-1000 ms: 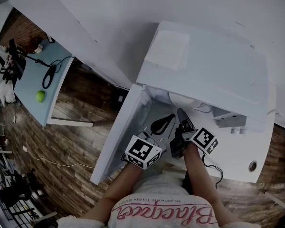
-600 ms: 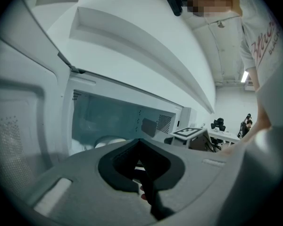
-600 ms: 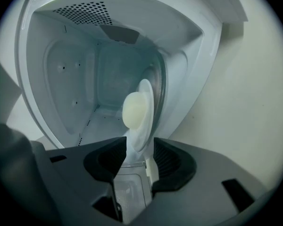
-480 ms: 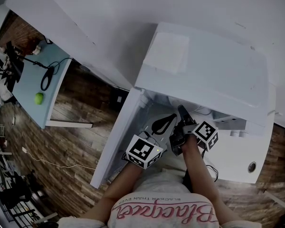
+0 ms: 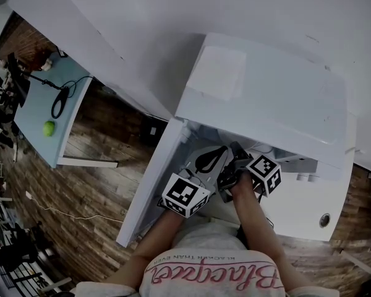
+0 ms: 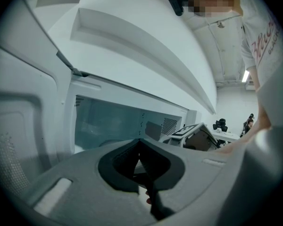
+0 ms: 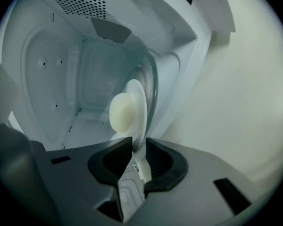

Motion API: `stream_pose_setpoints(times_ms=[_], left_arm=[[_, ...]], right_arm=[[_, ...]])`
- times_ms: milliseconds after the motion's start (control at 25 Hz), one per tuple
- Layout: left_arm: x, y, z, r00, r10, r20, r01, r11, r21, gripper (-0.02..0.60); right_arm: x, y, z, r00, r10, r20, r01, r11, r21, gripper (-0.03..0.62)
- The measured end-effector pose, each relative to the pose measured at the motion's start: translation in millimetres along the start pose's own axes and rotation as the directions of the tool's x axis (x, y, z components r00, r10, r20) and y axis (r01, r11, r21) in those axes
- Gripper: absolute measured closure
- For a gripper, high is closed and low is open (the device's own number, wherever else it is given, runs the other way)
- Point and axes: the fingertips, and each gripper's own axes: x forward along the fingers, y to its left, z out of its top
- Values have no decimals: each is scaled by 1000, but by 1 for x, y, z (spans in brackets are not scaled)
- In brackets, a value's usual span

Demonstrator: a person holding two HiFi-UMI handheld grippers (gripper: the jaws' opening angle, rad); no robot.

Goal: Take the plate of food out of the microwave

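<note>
The white microwave (image 5: 266, 85) stands with its door (image 5: 151, 178) swung open to the left. Inside, in the right gripper view, a white plate (image 7: 140, 107) with a pale round bun (image 7: 121, 112) rests on the glass turntable (image 7: 153, 86). My right gripper (image 7: 138, 142) reaches into the cavity; its jaws have just been closing, and the plate's near rim sits pinched between the pads. In the head view the right gripper (image 5: 238, 150) is at the opening beside the left gripper (image 5: 222, 148). The left gripper (image 6: 140, 141) is shut, holds nothing, and hovers at the cavity's mouth.
The microwave sits on a white table (image 5: 309, 209). A pale sheet (image 5: 217, 73) lies on the microwave's top. A light-blue desk (image 5: 34, 104) with a green ball (image 5: 48, 128) and a cable stands far left over a wooden floor.
The right gripper has pushed a little deeper into the microwave opening and rolled, its marker cube shifting up. The left gripper has stayed put.
</note>
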Motion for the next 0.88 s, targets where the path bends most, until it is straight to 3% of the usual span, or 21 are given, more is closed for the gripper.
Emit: stream_pose_setpoints(times_ms=[480, 800, 880], left_arm=[[-11, -10, -9, 1000, -8, -11, 8, 1000, -7, 577], [-19, -18, -15, 1000, -12, -12, 12, 1000, -11, 577], [-22, -15, -15, 1000, -7, -10, 6, 1000, -10, 577]], right_arm=[[-23, -16, 15, 997, 32, 70, -35, 999, 32, 476], [-22, -16, 19, 997, 70, 32, -72, 996, 61, 474], [-20, -11, 17, 996, 80, 26, -81, 995, 63, 444]])
